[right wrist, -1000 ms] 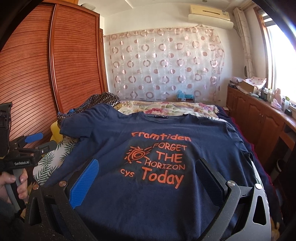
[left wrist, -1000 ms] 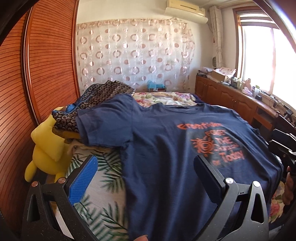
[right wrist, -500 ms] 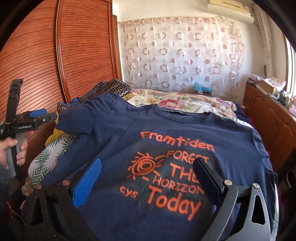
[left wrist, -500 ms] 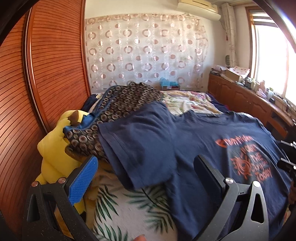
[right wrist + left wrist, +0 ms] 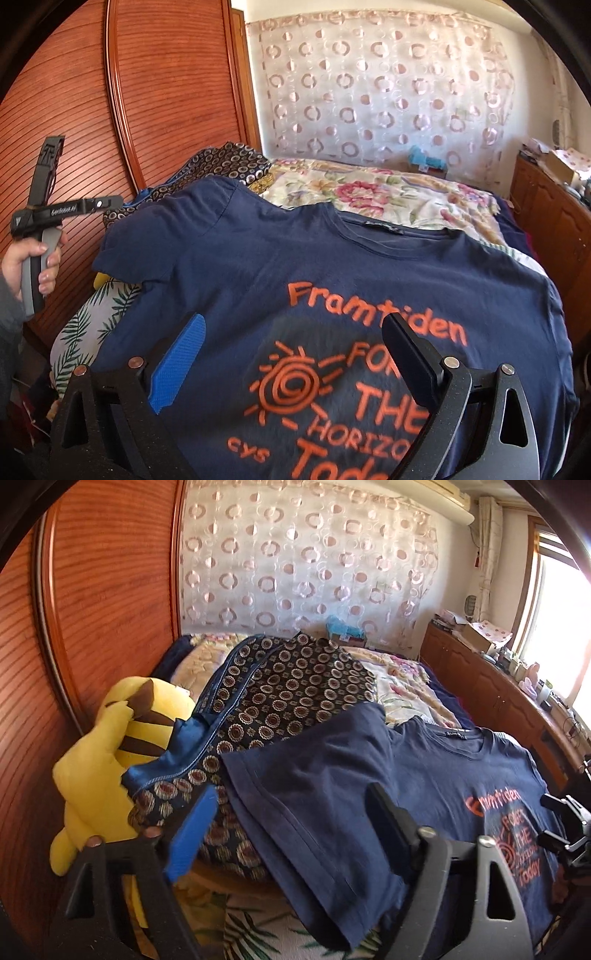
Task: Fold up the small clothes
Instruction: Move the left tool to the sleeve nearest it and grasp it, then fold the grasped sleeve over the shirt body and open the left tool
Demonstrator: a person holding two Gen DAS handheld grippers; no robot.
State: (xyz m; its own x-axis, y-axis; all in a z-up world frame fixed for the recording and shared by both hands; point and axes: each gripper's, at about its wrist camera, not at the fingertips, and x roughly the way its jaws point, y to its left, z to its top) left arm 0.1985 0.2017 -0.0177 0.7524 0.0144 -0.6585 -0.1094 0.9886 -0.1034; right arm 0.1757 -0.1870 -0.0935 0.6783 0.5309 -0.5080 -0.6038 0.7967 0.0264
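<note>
A navy T-shirt (image 5: 332, 280) with orange print lies spread face up on the bed; it also shows in the left wrist view (image 5: 424, 775). Its left sleeve (image 5: 314, 794) lies over a patterned garment. My left gripper (image 5: 291, 805) is open and empty, just above the sleeve's hem. It shows in the right wrist view (image 5: 66, 210), held in a hand at the bed's left side. My right gripper (image 5: 295, 339) is open and empty, low over the shirt's printed chest.
A dark circle-patterned garment (image 5: 288, 690) and a yellow plush toy (image 5: 107, 760) lie at the bed's left. A wooden wardrobe (image 5: 155, 110) stands left, a low cabinet (image 5: 498, 686) right. Floral bedding (image 5: 388, 192) lies beyond the shirt, leaf-print bedding (image 5: 81, 325) at the left edge.
My left gripper has swung left and forward from the shirt's body to its left sleeve. My right gripper has moved forward and lower over the chest print.
</note>
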